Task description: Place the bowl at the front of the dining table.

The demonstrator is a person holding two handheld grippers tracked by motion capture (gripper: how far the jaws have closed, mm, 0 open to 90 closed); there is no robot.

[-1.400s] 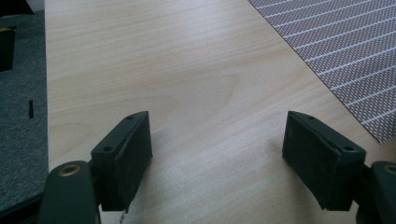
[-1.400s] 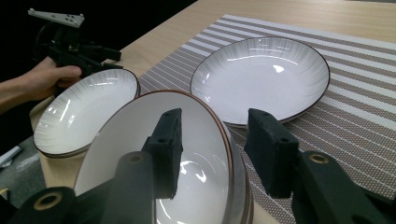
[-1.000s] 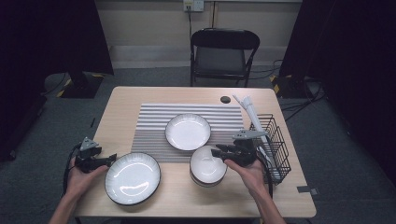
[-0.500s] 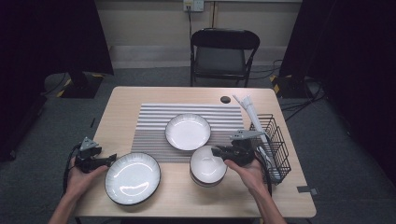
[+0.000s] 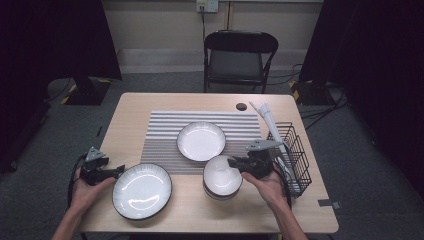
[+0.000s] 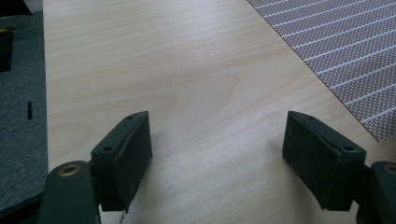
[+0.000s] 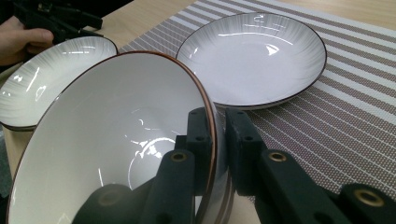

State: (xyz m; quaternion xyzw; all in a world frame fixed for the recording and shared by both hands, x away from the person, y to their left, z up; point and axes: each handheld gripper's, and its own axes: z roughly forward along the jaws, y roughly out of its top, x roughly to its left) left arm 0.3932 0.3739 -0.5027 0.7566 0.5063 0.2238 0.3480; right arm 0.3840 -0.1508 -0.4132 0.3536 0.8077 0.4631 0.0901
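Pale wooden table point(image 5: 150, 102), striped grey mat: the right gripper point(image 7: 218, 122) has just been closing and now pinches the rim of the deep white brown-edged bowl point(image 7: 107, 144), one jaw inside. Grasp step, seemingly; next, a steady lift. The left gripper point(image 6: 217, 140) waits released beside the wide white dark-rimmed plate point(image 5: 142, 190).

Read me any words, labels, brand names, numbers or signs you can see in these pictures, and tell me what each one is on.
None can be read.
The bowl in the right claw, the two plates, the striped mat, the wire basket and the table bear no visible lettering.
The wall outlet is too small to show any marking.
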